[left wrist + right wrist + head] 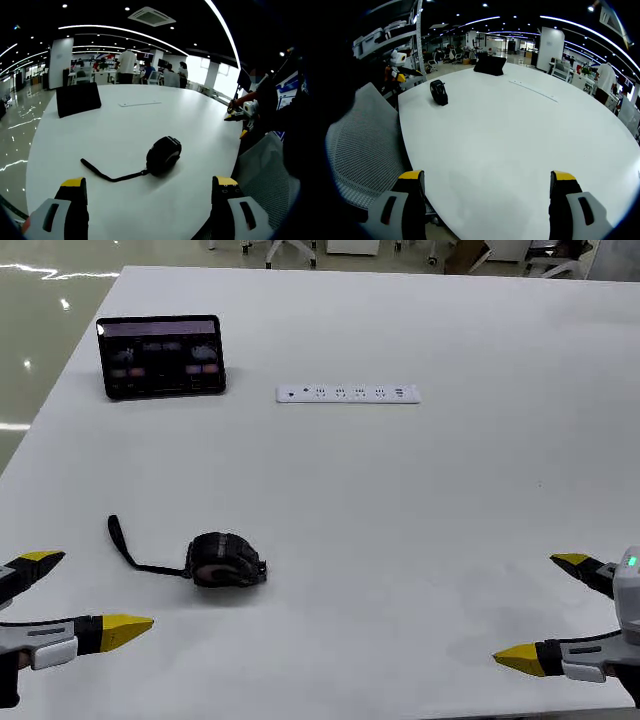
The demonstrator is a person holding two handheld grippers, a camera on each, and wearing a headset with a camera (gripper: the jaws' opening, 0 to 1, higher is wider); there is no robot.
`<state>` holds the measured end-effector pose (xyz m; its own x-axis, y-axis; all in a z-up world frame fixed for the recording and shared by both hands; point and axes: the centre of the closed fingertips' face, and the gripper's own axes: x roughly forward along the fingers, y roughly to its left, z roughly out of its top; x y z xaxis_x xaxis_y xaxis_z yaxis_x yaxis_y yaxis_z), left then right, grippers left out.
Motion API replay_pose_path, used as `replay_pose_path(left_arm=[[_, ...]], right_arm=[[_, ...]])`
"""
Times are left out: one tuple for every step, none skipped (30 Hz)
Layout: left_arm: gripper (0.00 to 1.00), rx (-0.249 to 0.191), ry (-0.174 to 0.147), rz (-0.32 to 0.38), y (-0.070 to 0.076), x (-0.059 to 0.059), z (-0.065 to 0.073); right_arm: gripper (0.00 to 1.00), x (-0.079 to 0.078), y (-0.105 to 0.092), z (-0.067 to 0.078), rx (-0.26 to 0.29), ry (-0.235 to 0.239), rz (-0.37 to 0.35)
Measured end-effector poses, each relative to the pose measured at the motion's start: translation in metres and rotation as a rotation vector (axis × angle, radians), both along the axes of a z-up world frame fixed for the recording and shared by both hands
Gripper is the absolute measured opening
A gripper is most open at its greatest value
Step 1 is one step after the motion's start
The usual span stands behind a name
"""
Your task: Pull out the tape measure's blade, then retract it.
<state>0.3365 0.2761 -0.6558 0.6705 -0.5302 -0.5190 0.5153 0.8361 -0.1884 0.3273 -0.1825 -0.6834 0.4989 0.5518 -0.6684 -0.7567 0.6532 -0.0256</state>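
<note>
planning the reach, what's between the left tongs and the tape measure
Bare white table and the black strap lie between the left tongs and the tape measure, in the left gripper view.

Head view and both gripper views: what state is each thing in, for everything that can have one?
tape measure: lying on the table, no blade pulled out, strap stretched to one side, untouched
left gripper: open, empty
right gripper: open, empty
tablet: propped upright, screen on
power strip: lying flat, no plugs in it
</note>
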Motion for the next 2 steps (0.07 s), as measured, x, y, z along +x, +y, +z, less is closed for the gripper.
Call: replay_pose_path(left_arm=[[1.0,0.003,-0.001,0.0,0.0006,0.0001,0.0001],[1.0,0.004,-0.002,0.001,0.0013,-0.0001,0.0004]], right_arm=[[1.0,0.0005,0.0001,0.0,0.002,0.0,0.0],[1.0,0.0007,0.0005,0.0001,0.003,0.0,0.001]])
